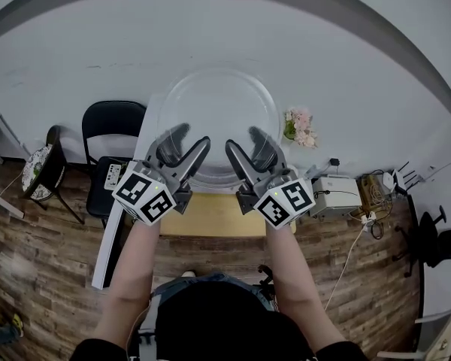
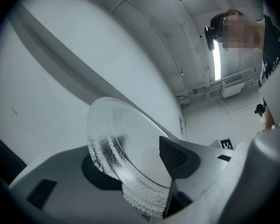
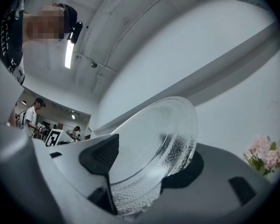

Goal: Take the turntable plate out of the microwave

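The left gripper [image 1: 193, 138] and right gripper [image 1: 243, 140] are each clamping, side by side, the near, pebbled rim of the round clear-glass turntable plate [image 1: 218, 107], holding it aloft before a smooth white wall [image 1: 346, 81].

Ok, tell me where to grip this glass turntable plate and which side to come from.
Grip the turntable plate at its thick textured rim, on the edge nearest you, coming in edge-on so one jaw lies on each face. It is a wide thin disc, too broad to span. The left gripper and right gripper hold it so, spaced apart.
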`<state>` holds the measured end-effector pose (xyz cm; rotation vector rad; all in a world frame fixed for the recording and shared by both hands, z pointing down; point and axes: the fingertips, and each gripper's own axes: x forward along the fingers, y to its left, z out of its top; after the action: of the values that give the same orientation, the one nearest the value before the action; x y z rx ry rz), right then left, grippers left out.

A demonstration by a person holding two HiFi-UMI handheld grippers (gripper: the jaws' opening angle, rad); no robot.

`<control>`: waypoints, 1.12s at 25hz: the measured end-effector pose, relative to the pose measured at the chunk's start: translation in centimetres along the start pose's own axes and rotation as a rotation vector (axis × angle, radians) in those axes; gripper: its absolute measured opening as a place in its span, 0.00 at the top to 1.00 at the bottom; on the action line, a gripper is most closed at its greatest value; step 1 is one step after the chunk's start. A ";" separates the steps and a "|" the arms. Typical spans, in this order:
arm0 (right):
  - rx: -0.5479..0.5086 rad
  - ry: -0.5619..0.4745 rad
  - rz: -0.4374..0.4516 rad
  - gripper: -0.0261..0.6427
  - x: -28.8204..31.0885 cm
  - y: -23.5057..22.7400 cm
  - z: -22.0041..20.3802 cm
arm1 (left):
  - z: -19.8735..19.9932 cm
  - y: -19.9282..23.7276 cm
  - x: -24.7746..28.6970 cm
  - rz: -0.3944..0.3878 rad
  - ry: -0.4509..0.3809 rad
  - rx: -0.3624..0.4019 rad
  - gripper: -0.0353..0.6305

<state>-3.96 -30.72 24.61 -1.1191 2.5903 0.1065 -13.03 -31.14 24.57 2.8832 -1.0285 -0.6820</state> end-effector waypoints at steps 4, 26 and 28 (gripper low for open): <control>0.007 0.004 0.027 0.54 0.6 -0.2 0.8 | 0.7 0.0 0.4 0.025 -0.010 0.011 0.60; -0.012 -0.027 0.057 0.53 0.0 -1.5 3.9 | 2.6 -2.0 2.7 0.047 -0.024 0.054 0.59; -0.008 -0.030 0.055 0.53 -0.2 -1.7 3.8 | 2.6 -2.2 2.9 0.046 -0.024 0.057 0.59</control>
<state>-1.60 -31.05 21.17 -1.0409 2.5969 0.1448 -10.81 -30.81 20.76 2.8960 -1.1318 -0.6972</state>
